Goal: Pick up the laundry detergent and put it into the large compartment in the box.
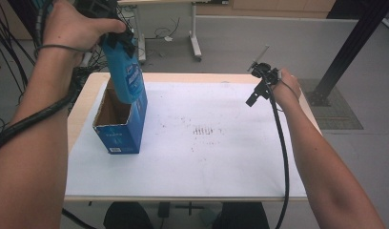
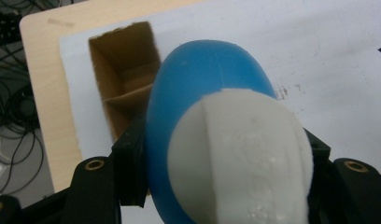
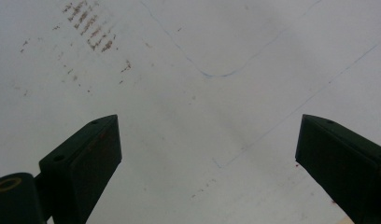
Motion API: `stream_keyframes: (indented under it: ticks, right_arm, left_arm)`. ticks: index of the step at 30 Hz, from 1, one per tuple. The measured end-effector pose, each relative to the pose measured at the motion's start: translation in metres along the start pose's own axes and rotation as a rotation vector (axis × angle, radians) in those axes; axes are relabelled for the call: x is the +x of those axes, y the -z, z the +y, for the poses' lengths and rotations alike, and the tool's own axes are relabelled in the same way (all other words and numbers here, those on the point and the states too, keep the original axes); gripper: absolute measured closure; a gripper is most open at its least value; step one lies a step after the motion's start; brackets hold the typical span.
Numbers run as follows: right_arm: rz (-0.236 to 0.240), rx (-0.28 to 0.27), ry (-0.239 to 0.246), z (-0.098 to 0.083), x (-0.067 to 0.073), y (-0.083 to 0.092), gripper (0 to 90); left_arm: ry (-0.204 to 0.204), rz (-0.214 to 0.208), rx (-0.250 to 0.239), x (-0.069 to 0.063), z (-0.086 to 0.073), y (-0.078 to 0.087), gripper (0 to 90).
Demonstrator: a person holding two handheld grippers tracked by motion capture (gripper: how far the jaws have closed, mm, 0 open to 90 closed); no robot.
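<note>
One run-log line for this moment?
left gripper: shut on blue bottle | bottle over open box | right gripper: open, idle

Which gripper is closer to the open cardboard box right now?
Left. The left gripper holds a blue bottle right over the box. The right gripper hovers open, far across the white sheet.

You see a smooth, faintly glossy blue plastic bottle (image 2: 202, 74) with a matt white cap (image 2: 240, 158), a cardboard box (image 1: 121, 129) printed blue outside and raw brown inside, a matt white sheet (image 1: 207, 157) flecked with rusty marks over the pale wooden table (image 1: 83, 102), and matt black plastic jaws
</note>
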State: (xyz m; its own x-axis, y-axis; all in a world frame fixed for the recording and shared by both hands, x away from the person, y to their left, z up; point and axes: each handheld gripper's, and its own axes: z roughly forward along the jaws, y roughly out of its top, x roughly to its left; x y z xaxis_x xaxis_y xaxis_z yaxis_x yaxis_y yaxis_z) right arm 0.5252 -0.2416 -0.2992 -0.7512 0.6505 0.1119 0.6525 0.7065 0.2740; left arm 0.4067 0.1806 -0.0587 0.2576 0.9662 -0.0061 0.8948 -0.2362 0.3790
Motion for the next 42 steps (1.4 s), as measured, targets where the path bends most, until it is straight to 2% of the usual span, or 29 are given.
stream_keyframes:
  ticks: [7,12,16,20,26,33,36,42]
  right_arm:
    - [0.000,-0.008,0.005,0.000,0.000,0.001,6.7]
    - [0.001,-0.008,0.007,-0.001,0.000,0.001,6.7]
    - [0.001,-0.010,0.002,-0.001,-0.001,0.001,6.7]
    - [0.006,-0.017,-0.002,-0.003,-0.001,0.002,6.7]
    - [0.007,-0.013,-0.005,-0.004,-0.002,0.002,6.7]
    - [0.013,-0.014,0.000,-0.005,-0.003,0.001,6.7]
    - [0.014,-0.013,-0.005,-0.005,-0.003,0.000,6.7]
    - [0.011,-0.006,-0.007,-0.008,-0.004,-0.004,6.8]
  left_arm:
    - [0.072,0.027,0.003,0.026,-0.007,0.005,37.8]
    - [0.096,0.067,0.009,0.037,-0.009,0.006,37.8]
    - [0.127,0.061,0.003,0.046,-0.011,0.006,37.8]
    - [0.140,0.048,-0.005,0.051,-0.012,0.004,37.8]
    - [0.148,0.062,-0.007,0.051,-0.012,-0.003,37.8]
    - [0.156,0.070,-0.003,0.053,-0.015,-0.019,37.8]
    - [0.171,0.069,-0.002,0.055,-0.016,-0.027,37.8]
    - [0.167,0.075,0.007,0.054,-0.019,-0.039,37.8]
